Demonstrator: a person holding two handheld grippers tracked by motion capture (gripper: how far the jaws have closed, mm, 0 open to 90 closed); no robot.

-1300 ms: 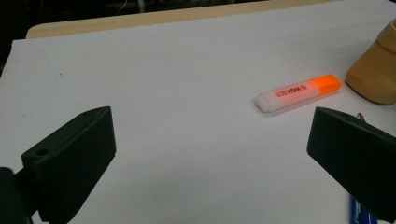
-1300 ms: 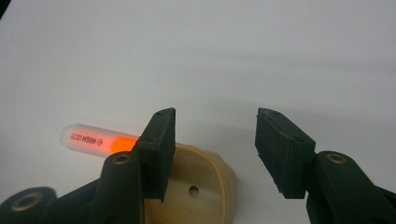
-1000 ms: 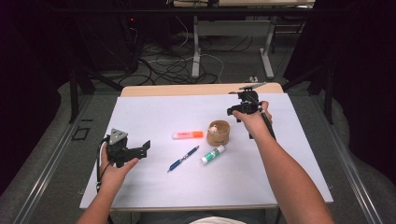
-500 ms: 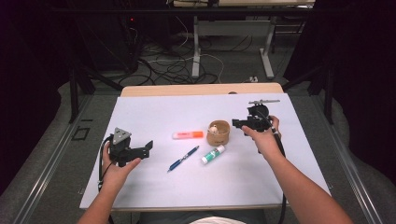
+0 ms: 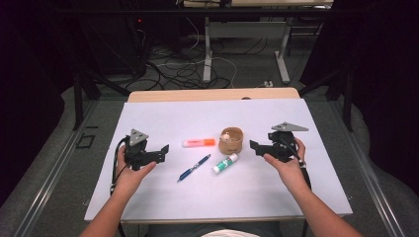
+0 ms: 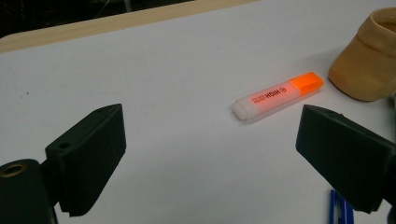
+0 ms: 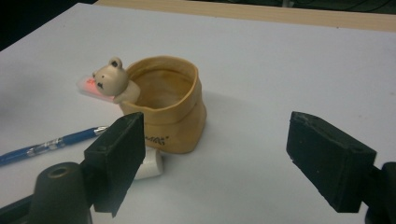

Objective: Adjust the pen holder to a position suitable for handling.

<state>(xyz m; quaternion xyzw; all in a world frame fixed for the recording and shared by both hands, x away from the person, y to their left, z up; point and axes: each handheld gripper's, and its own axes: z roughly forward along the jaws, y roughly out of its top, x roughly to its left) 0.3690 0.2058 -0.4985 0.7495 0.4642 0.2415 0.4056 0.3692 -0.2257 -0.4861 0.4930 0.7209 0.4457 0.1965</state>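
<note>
My right tongs (image 5: 257, 147) have come down from the far side of the desk (image 5: 163, 116) to just right of the tan cup (image 5: 230, 140), jaws just widening, now apart w/ nothing btwn. Left tongs (image 5: 163, 151) apart too, empty, closing slightly, near the orange highlighter (image 5: 198, 142). Pen (image 5: 194, 168) and glue stick (image 5: 225, 163) lie in front of the cup.

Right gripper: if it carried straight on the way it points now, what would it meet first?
Most likely the tan bear pot. The right gripper points left at it across bare table, jaws open, nothing between them. Depth is unclear; the glue stick lies close beside that line.
</note>
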